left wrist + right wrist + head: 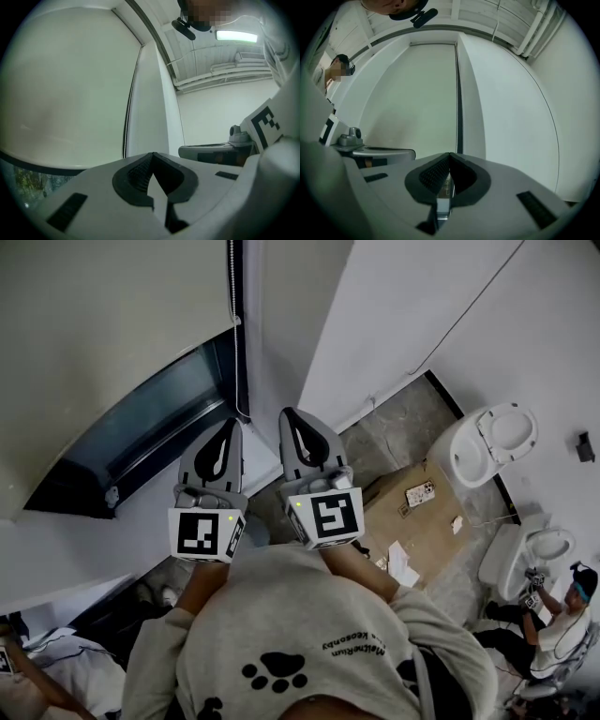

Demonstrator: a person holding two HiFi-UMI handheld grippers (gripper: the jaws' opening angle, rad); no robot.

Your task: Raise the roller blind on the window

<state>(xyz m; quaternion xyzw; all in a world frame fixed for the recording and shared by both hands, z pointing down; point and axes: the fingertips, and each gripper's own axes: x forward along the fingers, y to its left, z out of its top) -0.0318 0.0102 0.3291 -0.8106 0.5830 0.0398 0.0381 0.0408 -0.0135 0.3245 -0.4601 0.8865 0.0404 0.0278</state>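
White room. Left tongs and right tongs closed, empty. We judge the white fabric roller blind limp; pinch its thin, slippery beaded chain.

Cardboard on concrete floor

Roller blind hangs at left, with window glass exposed below its lower edge. Bead chain runs down the blind's right side. Left gripper and right gripper sit side by side near the chain's lower end. Cardboard box lies on the floor at right, with 2 toilets beyond it.
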